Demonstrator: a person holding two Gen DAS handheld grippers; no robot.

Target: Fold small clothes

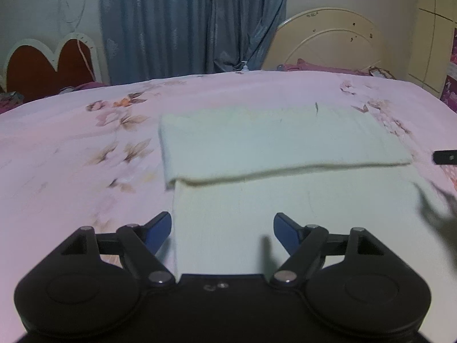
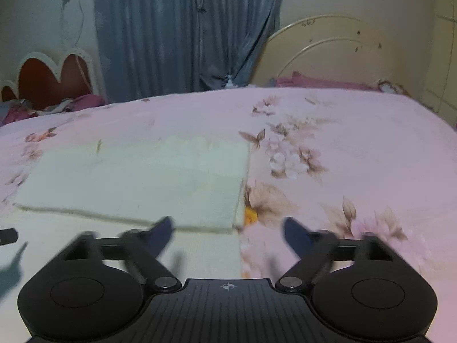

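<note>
A pale cream cloth (image 1: 280,145) lies flat on the pink floral bedsheet (image 1: 71,148), its far part folded over the near part. My left gripper (image 1: 222,225) is open and empty above the cloth's near left edge. In the right wrist view the same cloth (image 2: 137,180) fills the left half. My right gripper (image 2: 228,228) is open and empty above the cloth's right edge, near the fold corner. The tip of the right gripper (image 1: 445,156) shows at the right edge of the left wrist view. The tip of the left gripper (image 2: 7,235) shows at the left edge of the right wrist view.
Blue curtains (image 1: 194,23) hang behind the bed. A cream arched headboard (image 1: 328,43) stands at the back right, and a red heart-shaped headboard (image 1: 48,65) at the back left. Purple bedding (image 2: 320,81) lies along the far edge.
</note>
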